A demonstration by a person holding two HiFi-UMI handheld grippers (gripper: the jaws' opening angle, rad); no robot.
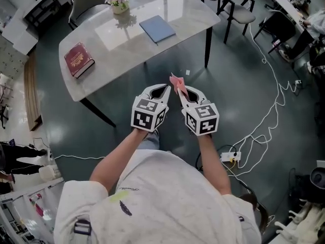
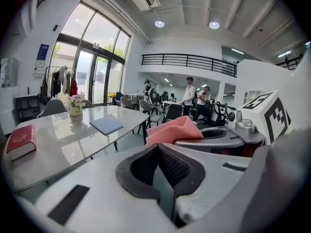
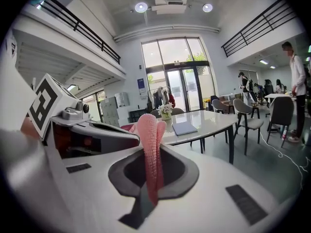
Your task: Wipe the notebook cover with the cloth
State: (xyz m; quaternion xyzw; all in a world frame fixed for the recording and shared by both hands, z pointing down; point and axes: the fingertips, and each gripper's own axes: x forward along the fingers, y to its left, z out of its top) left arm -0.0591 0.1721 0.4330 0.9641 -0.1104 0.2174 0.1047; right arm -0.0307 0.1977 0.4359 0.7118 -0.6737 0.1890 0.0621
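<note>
A blue notebook (image 1: 157,28) lies flat near the far right end of a pale marble table (image 1: 111,78); it also shows in the left gripper view (image 2: 106,125) and the right gripper view (image 3: 184,127). Both grippers hover side by side over the floor, well short of the table. My right gripper (image 1: 179,89) (image 3: 151,144) is shut on a pink cloth (image 1: 175,81) (image 3: 147,130), which sticks up from its jaws. The cloth (image 2: 172,128) also shows beside my left gripper (image 1: 166,89) (image 2: 156,147), which is shut with nothing in it.
A red book (image 1: 78,59) lies at the table's left end and a flower vase (image 1: 120,3) stands at its far edge. Chairs (image 1: 238,11) stand to the right. White cables and a power strip (image 1: 229,156) lie on the floor at right.
</note>
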